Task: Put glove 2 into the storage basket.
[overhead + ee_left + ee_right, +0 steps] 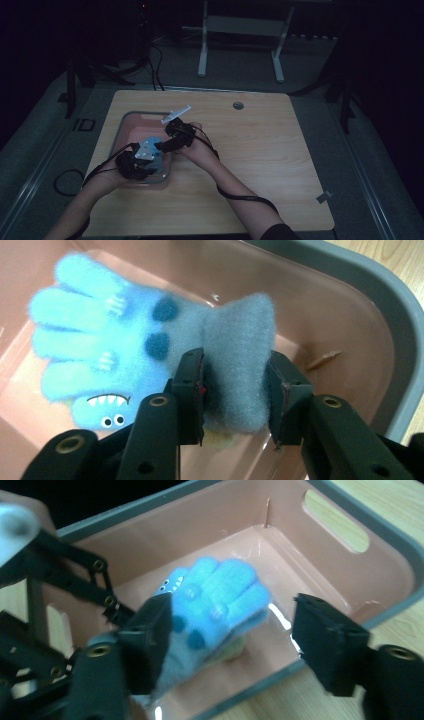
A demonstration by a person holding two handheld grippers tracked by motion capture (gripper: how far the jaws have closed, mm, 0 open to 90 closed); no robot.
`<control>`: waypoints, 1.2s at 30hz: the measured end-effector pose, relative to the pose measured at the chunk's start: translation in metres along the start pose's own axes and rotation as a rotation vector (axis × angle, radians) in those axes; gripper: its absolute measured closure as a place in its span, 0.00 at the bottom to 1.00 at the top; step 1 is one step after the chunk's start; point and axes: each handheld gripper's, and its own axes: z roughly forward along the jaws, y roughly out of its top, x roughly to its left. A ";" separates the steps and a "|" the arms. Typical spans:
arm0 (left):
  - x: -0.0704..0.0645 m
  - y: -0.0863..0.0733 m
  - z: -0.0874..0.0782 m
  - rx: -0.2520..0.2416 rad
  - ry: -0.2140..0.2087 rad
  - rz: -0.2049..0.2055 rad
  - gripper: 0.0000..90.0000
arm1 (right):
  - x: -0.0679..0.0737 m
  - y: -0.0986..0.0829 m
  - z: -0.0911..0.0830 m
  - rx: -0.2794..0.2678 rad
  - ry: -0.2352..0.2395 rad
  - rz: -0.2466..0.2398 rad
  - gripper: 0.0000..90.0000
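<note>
A wooden table (250, 165) is sitting under dim light, its pale top taking up the middle of the high view — a round grommet hole (238, 105) is showing near its far edge. A small grey tag (324, 196) is lying at the near right corner, partly hanging over the edge. Beyond the table, a white-legged stand (240, 30) is standing on the grey floor, well apart from the tabletop. Black cables (155, 70) are trailing across the floor at the far left — and a loop of black cord (67, 182) is lying on the floor just beside the table's left edge.
</note>
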 end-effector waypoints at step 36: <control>-0.035 0.050 -0.018 -0.189 -0.016 -0.101 0.02 | -0.025 -0.065 -0.060 -0.033 0.036 -0.002 0.16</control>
